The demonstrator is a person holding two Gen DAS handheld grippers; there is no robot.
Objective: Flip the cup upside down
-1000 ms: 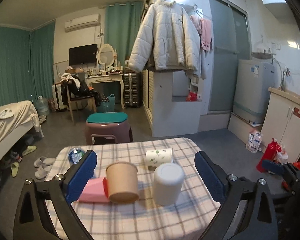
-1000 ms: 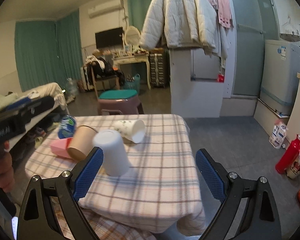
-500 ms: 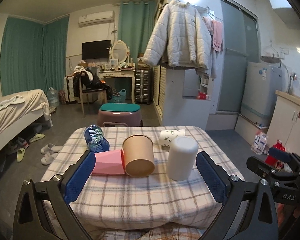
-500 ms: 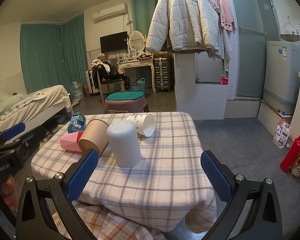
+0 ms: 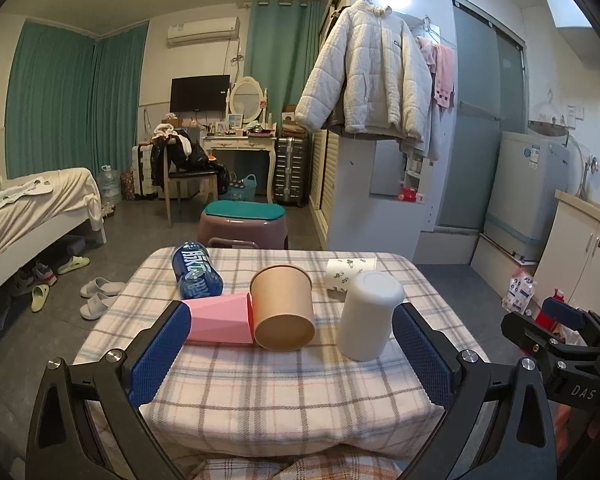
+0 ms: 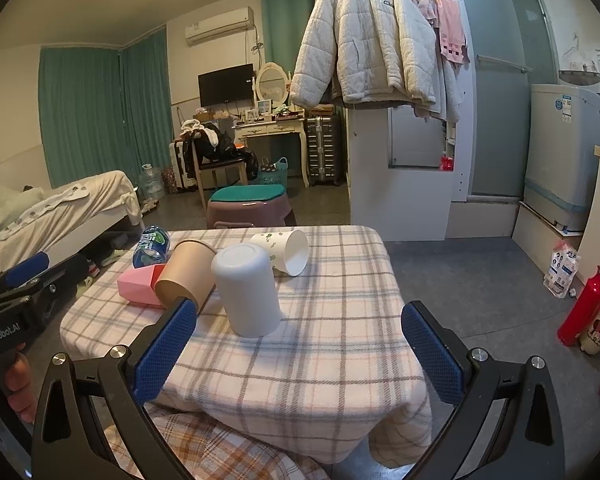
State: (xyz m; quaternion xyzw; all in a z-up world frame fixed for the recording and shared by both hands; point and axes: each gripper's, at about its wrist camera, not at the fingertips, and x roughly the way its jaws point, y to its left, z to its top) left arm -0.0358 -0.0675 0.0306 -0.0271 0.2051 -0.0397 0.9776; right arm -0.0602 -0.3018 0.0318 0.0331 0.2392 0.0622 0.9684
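Observation:
A white cup (image 5: 369, 315) stands upside down on the plaid-covered table (image 5: 284, 392); it also shows in the right wrist view (image 6: 247, 289). A brown paper cup (image 5: 283, 305) lies tilted on its side to its left, also seen in the right wrist view (image 6: 185, 271). A white leaf-print paper cup (image 5: 350, 274) lies on its side behind, mouth to the right in the right wrist view (image 6: 283, 251). My left gripper (image 5: 292, 356) is open and empty, held back near the table's front edge. My right gripper (image 6: 296, 350) is open and empty, also short of the cups.
A pink box (image 5: 219, 319) and a blue bottle (image 5: 196, 274) lie left of the brown cup. A purple stool with a teal seat (image 5: 243, 224) stands behind the table. A bed (image 5: 28, 208) is at the left, a red bottle (image 6: 586, 307) on the floor at the right.
Both grippers have pulled back and away from the table, so the cups look smaller and farther. The white cup stays upside down; nothing on the table has moved.

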